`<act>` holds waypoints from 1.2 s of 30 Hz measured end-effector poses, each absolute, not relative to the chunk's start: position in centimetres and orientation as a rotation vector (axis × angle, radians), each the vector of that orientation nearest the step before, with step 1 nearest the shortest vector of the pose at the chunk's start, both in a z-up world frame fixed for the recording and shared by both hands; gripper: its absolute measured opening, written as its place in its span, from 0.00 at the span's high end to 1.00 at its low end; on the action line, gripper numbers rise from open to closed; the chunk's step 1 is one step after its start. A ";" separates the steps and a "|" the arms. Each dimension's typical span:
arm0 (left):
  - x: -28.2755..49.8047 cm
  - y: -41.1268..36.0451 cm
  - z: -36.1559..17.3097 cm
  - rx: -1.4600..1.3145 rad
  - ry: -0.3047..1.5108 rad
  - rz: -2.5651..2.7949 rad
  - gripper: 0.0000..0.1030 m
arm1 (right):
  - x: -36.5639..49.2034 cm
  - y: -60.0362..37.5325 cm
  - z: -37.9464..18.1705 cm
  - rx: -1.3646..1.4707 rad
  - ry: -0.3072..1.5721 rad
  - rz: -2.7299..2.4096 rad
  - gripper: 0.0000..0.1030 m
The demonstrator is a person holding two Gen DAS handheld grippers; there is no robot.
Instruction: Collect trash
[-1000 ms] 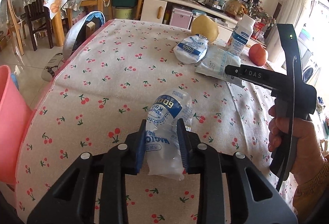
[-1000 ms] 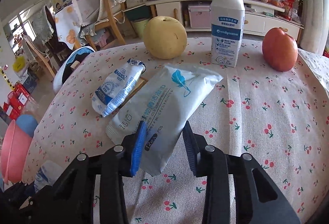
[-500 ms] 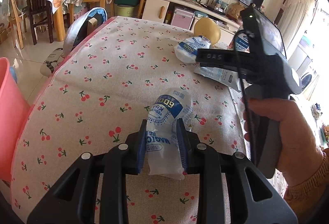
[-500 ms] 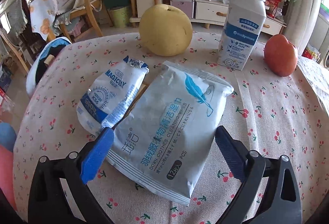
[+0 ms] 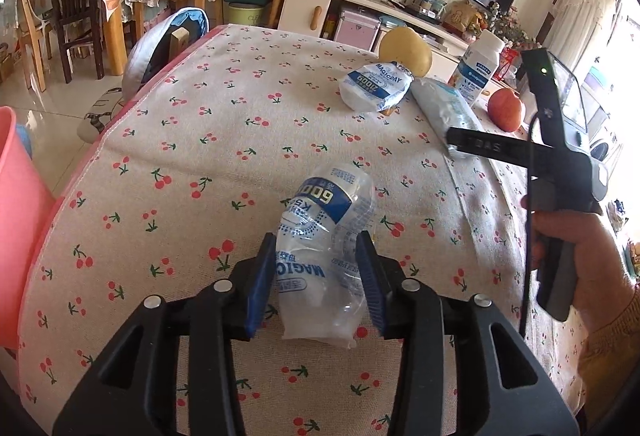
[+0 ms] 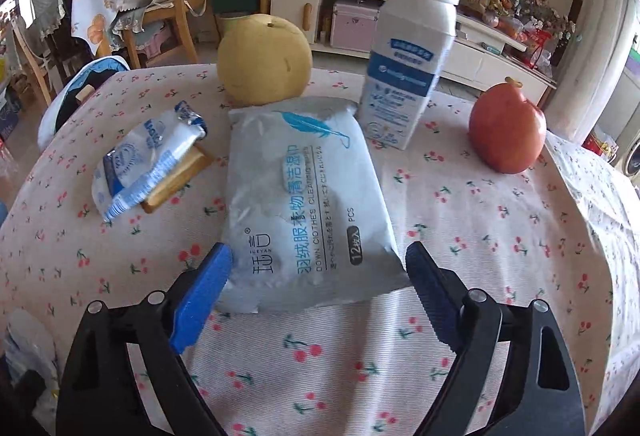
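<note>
A crumpled clear wrapper with blue print [image 5: 324, 252] lies on the cherry-print tablecloth between the pads of my left gripper [image 5: 316, 268]. Its jaws are opening, and both pads still touch the wrapper's sides. My right gripper [image 6: 316, 280] stands wide, its jaws closing, around the near end of a grey wet-wipes pack [image 6: 304, 204] without pressing on it. In the left wrist view the right gripper [image 5: 452, 144] hovers over that pack [image 5: 440, 108], held by a hand. A second blue-print wrapper [image 6: 140, 160] rests on a small wooden block [image 6: 180, 176] to the pack's left.
A yellow pear [image 6: 264, 60], a white bottle [image 6: 408, 76] and a red fruit [image 6: 506, 128] stand behind the pack. A pink bin [image 5: 20, 228] sits beside the table's left edge. Chairs and a low cabinet stand beyond the table.
My left jaws have widened a little around the clear wrapper. My right jaws went from narrow at the wipes pack's corner to wide, and now straddle its near end.
</note>
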State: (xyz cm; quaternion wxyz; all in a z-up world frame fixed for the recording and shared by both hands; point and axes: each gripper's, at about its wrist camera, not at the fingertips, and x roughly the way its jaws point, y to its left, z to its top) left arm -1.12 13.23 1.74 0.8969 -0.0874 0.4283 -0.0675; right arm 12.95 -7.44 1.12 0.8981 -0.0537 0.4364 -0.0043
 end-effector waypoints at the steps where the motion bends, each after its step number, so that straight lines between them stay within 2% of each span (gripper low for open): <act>1: -1.1 13.1 1.7 -0.175 0.886 -0.138 0.56 | 12.7 -7.8 1.2 -0.134 0.898 -0.021 0.13; 8: -1.1 12.4 1.6 -0.124 0.879 -0.128 0.53 | 13.3 -7.0 1.5 -0.165 0.865 0.044 0.07; 12: -1.0 12.4 1.6 -0.128 0.878 -0.132 0.53 | 15.4 -5.6 0.5 -0.190 0.901 0.057 0.06; 18: -0.8 12.9 1.5 -0.164 0.874 -0.148 0.61 | 16.5 -5.8 0.4 -0.133 0.909 0.058 0.07; 19: -0.8 13.0 1.5 -0.174 0.873 -0.152 0.63 | 16.3 -6.0 0.5 -0.123 0.902 0.062 0.18; 20: -0.8 13.1 1.5 -0.182 0.872 -0.157 0.65 | 16.2 -5.9 0.5 -0.118 0.903 0.068 0.20; 30: -1.0 13.6 1.9 -0.232 0.857 -0.186 0.74 | 12.2 -6.1 1.4 -0.107 0.839 0.079 0.34; 33: -1.1 14.0 2.1 -0.259 0.848 -0.193 0.77 | 10.3 -6.6 2.2 -0.070 0.811 0.076 0.42; 35: -1.1 14.3 2.2 -0.280 0.846 -0.197 0.78 | 9.0 -6.8 2.8 -0.041 0.801 0.094 0.55; 36: -1.1 14.5 2.3 -0.287 0.843 -0.194 0.78 | 8.4 -6.9 3.0 -0.040 0.802 0.074 0.85</act>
